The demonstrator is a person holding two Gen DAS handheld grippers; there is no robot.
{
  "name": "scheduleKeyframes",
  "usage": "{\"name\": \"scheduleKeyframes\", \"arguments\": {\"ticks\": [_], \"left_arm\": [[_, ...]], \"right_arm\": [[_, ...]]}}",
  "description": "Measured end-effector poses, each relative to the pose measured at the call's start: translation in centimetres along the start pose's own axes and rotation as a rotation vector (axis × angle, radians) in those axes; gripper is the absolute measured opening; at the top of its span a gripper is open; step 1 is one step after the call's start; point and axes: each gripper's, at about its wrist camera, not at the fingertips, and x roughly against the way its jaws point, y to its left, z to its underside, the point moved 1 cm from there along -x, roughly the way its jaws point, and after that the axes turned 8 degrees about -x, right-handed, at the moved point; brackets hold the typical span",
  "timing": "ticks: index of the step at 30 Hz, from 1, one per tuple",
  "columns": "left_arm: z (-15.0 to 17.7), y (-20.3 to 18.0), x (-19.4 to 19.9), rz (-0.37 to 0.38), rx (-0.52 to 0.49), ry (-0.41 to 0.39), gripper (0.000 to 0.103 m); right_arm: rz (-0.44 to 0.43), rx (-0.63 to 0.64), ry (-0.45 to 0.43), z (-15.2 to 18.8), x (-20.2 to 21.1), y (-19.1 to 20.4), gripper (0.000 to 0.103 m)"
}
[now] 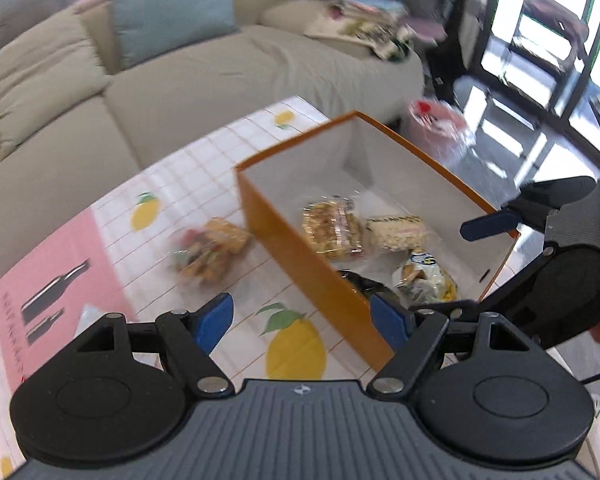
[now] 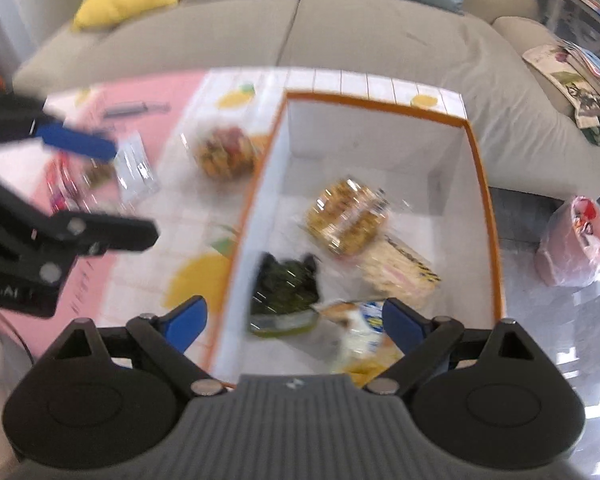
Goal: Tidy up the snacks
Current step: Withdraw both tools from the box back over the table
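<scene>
An orange box (image 1: 300,248) with a white inside stands on the lemon-print tablecloth (image 1: 204,184). It holds several wrapped snacks: a golden bar pack (image 1: 332,228), a pale pack (image 1: 398,232), a white-yellow bag (image 1: 424,280) and a dark green pack (image 2: 284,284). One clear bag of mixed snacks (image 1: 208,252) lies on the cloth left of the box. My left gripper (image 1: 304,320) is open and empty above the box's near corner. My right gripper (image 2: 296,324) is open and empty over the box (image 2: 488,200), above the dark pack. More small packets (image 2: 132,164) lie at the left.
A beige sofa (image 1: 204,80) with blue and yellow cushions runs behind the table. A pink placemat (image 1: 56,276) covers the table's left part. A pink bin with a plastic bag (image 2: 576,240) stands on the floor to the right. Papers lie on the sofa's end.
</scene>
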Motion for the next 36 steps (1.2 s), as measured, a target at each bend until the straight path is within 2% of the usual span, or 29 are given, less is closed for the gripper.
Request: {"name": "scheduleKeyframes", "arguments": {"ticks": [4,8,11,18,20,22,25,29,33,36], "left_arm": [[2.9,2.0,2.5,-0.044,0.078,-0.052,0.091],[6.1,3.7,4.6,-0.124,0.159,-0.113,0.090],[8.4,5.1,5.8,-0.168,0.214,-0.140,0.085],[14.1,7.9,7.0,-0.250,0.364,-0.204,0.077],[15.4,8.7,6.8,-0.262,0.417,-0.203,0.077],[16.7,9.2,6.3,-0.263,0.463,-0.197,0.071],[18.6,9.7,5.3,-0.271,0.495,-0.164,0.069],[21.2,10.6,3.7,-0.209,0.564,-0.130,0.068],[22.1,11.0,2.4,-0.194,0.546,-0.099,0.069],[22.5,11.6,1.7,-0.188,0.571,-0.085,0.070]], "right_arm": [[-0.007,-0.055,-0.099,0.8,1.1,2.7,0.092],[-0.036,-0.102,-0.180,1.6,1.5,5.6,0.092],[-0.068,-0.128,-0.234,2.4,1.5,8.0,0.092],[-0.075,-0.149,-0.336,3.9,0.1,13.5,0.092],[-0.062,-0.182,-0.348,4.5,-0.4,14.3,0.092],[-0.046,-0.197,-0.348,4.8,-1.2,14.9,0.092],[-0.019,-0.166,-0.331,5.3,-2.5,16.1,0.092],[0.002,-0.096,-0.318,5.9,-4.1,17.1,0.092],[0.023,-0.026,-0.313,6.4,-6.0,18.0,0.092],[-0.009,-0.021,-0.277,6.4,-7.7,18.3,0.091]]}}
